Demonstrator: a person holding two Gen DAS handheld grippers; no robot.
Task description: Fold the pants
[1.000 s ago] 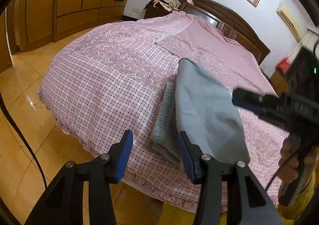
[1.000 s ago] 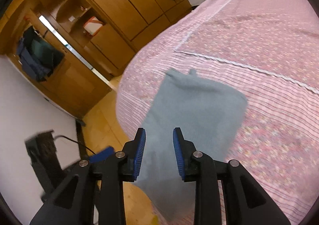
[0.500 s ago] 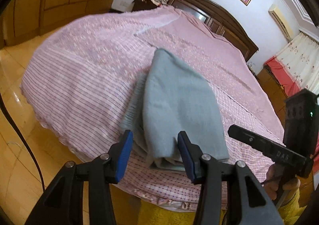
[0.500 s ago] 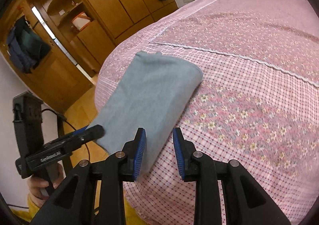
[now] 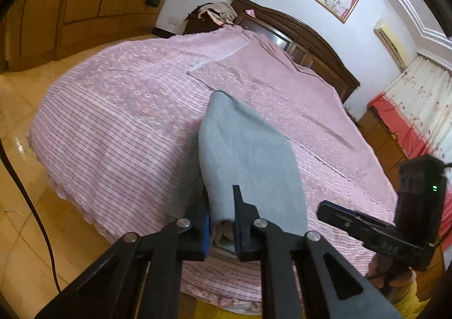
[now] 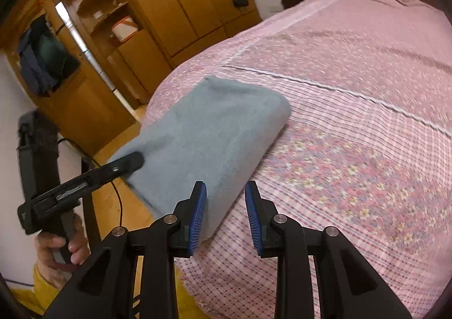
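Observation:
Grey folded pants [image 5: 248,155] lie on the pink bedspread [image 5: 113,121], near the bed's front edge. My left gripper [image 5: 221,206] is at their near end. Its jaws are closing, and the bundled cloth fills the narrow gap between the pads. From the right wrist view the same pants [image 6: 209,127] stretch away to the upper right, with the left gripper [image 6: 127,163] biting their left corner. My right gripper [image 6: 226,189] stands open just above the pants' near right edge. Only that edge and the bedspread [image 6: 353,135] show through its gap. The right gripper [image 5: 333,211] also shows to the right in the left wrist view.
A wooden wardrobe [image 6: 180,5] runs along the left wall beyond a strip of tiled floor [image 5: 17,206]. A dark headboard [image 5: 308,45] and a pile of clothes [image 5: 217,11] stand at the far end. A black cable [image 5: 31,200] trails over the floor. A red and cream curtain [image 5: 418,110] hangs at the right.
The left jaws have narrowed from wide apart onto the near end of the pants. The right gripper has slid nearer the pants' right edge, its gap unchanged.

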